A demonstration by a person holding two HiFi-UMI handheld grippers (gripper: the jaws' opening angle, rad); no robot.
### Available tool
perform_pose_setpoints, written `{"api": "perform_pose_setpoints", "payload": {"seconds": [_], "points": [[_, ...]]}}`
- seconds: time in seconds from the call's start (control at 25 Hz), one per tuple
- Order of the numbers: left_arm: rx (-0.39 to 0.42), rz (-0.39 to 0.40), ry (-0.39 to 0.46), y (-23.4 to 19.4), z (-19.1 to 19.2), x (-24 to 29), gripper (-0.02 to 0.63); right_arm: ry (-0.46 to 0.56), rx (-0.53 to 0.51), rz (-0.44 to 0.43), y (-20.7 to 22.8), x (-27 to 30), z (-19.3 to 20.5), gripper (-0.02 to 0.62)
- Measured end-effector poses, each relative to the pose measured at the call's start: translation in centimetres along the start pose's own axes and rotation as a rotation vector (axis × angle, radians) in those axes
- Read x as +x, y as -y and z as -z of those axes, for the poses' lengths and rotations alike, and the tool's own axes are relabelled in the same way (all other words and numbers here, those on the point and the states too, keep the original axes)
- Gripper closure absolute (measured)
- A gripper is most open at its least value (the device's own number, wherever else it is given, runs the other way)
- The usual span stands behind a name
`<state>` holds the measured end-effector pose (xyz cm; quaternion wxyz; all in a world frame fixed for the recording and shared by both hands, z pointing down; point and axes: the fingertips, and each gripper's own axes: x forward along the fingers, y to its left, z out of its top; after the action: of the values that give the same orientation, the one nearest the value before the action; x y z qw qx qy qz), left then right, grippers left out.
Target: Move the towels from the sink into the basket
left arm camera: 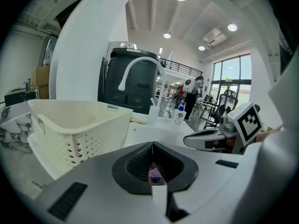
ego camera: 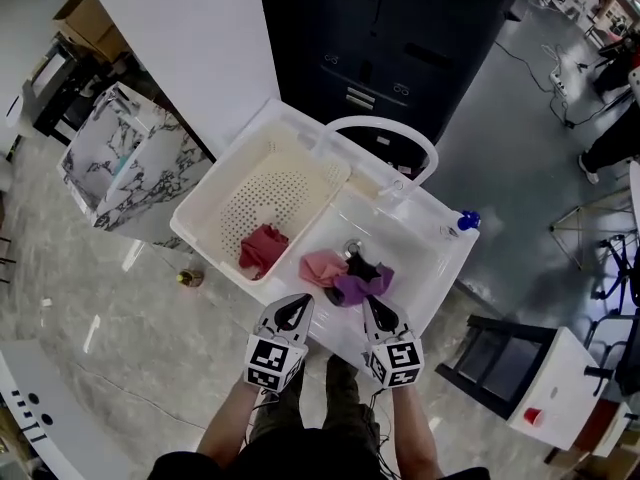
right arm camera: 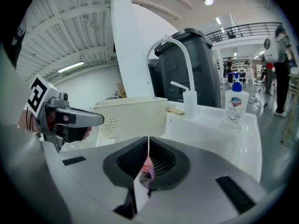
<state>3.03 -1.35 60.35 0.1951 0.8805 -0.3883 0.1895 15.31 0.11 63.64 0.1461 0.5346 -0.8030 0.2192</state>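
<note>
Soft cloth, a pink towel (ego camera: 320, 265) and a purple towel (ego camera: 362, 286), lies bunched in the white sink (ego camera: 425, 240), close to its near rim. A red towel (ego camera: 262, 248) already sits in the cream basket (ego camera: 250, 163) just to the left. My left gripper (ego camera: 296, 303) and right gripper (ego camera: 371, 305) hover over that near rim, each with jaws pressed together on nothing (cloth shows only beyond the tips). I judge the towels light, limp and possibly damp. A raised fold atop each heap seems the best place to pinch, and I expect them to drape.
</note>
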Motion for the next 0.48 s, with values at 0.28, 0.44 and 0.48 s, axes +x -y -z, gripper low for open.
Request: {"api": "perform_pose_setpoints", "payload": {"seconds": [0.28, 0.44, 0.48], "points": [[-0.020, 0.001, -0.037, -0.6, 2.7, 1.7, 0.598, -0.040, 0.006, -0.036, -0.2, 1.9, 2.6, 0.561], [-0.027, -0.005, -0.048, -1.2, 3.5, 2.2, 0.598, -0.056, 0.012, -0.048, -0.2, 2.6, 3.1, 0.561], [-0.029, -0.007, -0.049, -1.3, 3.6, 2.3, 0.597, -0.060, 0.010, -0.052, -0.3, 2.8, 3.2, 0.561]]}}
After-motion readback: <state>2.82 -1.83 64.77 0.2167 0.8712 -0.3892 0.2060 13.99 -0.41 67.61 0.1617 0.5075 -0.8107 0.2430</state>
